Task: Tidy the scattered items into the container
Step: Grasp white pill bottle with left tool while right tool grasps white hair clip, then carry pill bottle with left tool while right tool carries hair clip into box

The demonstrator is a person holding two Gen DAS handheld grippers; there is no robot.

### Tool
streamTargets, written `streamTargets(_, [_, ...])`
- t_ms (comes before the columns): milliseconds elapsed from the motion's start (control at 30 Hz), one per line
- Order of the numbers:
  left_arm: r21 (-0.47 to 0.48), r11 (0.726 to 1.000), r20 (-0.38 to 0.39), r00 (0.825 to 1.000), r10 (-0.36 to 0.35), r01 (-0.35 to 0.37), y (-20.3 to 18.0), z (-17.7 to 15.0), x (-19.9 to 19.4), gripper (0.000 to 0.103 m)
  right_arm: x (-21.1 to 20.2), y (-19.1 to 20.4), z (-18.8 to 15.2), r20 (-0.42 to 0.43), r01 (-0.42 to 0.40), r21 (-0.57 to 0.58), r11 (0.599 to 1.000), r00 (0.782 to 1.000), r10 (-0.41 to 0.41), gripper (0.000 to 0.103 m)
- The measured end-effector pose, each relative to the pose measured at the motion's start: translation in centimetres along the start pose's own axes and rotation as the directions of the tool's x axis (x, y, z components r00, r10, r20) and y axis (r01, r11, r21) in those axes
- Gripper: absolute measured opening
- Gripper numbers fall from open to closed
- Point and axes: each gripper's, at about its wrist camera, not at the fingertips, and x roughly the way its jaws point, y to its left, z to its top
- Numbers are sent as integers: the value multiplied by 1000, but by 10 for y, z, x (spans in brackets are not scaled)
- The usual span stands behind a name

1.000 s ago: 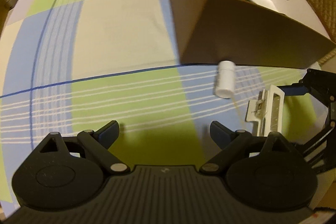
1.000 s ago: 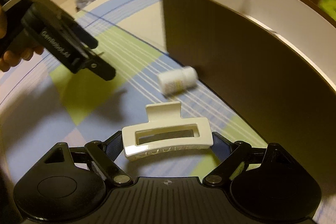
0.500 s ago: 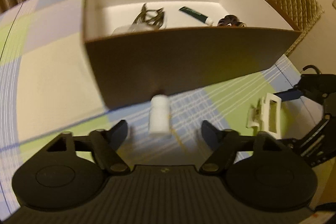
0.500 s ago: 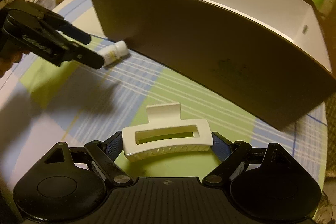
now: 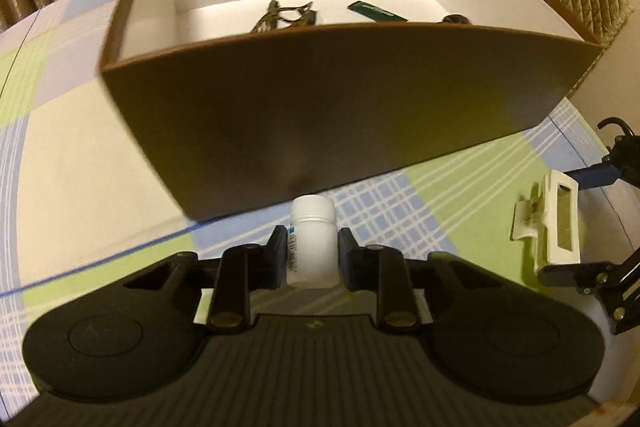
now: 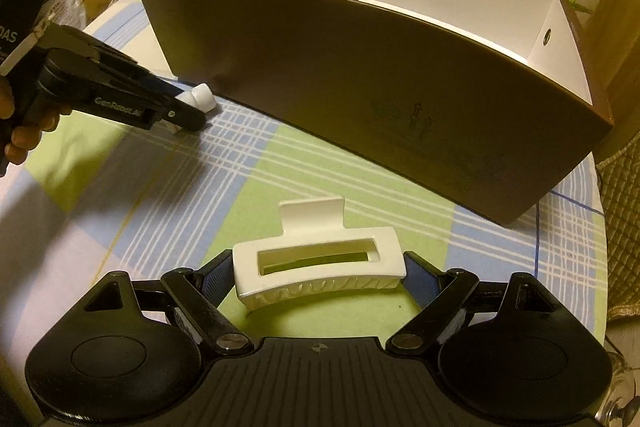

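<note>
Closing left tongs point(image 5: 313, 255) — white bottle point(image 5: 311, 242) between, box point(image 5: 320, 115) beside

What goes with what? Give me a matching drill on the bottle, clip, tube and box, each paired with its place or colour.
Things:
1. bottle
2. clip
3. tube
4. box

Places or colours:
A. lying inside the box
B. in the right tool
C. brown outside, white inside
D. in the left tool

Pairs: 1-D, 2-B, 3-A, 4-C. The left tool's jaws are closing, with the bottle between them.
</note>
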Motion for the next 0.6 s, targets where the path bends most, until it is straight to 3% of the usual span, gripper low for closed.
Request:
streamTargets(267, [-2, 1000, -54, 998, 11, -11, -2, -23, -17, 22, 3, 5, 1, 1, -15, -11, 1000, 1000, 15, 84])
streamTargets(600, [40, 998, -53, 998, 47, -44, -11, -15, -11, 22, 8, 8, 0, -4, -12, -11, 1000, 1000, 12, 84])
